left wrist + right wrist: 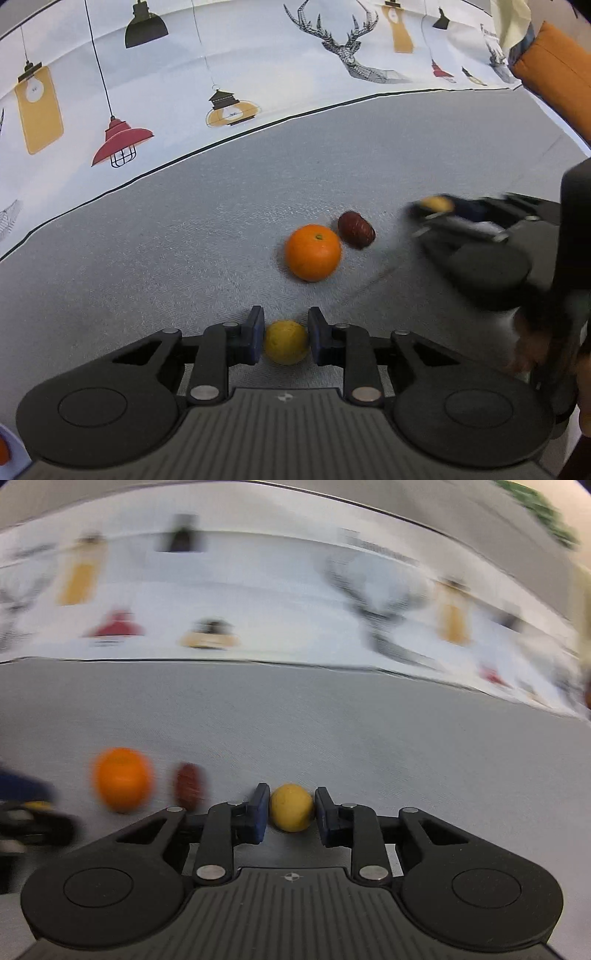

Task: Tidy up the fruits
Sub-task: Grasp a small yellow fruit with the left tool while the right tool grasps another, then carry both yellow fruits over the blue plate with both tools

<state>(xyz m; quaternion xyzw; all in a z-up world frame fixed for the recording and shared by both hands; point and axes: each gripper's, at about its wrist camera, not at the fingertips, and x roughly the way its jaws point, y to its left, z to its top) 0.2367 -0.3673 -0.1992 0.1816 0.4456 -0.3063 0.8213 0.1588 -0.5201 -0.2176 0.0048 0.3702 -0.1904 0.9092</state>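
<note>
Two small yellow fruits are held, one in each pair of tongs. At the lower centre of the left wrist view, the left tongs (286, 341) are clamped on a yellow fruit (286, 342); the right tongs (291, 812) are likewise closed on a second yellow fruit (291, 812). An orange (313, 252) and a dark red fruit (356, 229) are left touching mid-frame on the grey bench (184, 240), presumably so like fruits can be grouped.

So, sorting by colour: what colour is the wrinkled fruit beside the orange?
Dark red fruit; left wrist view.
</note>
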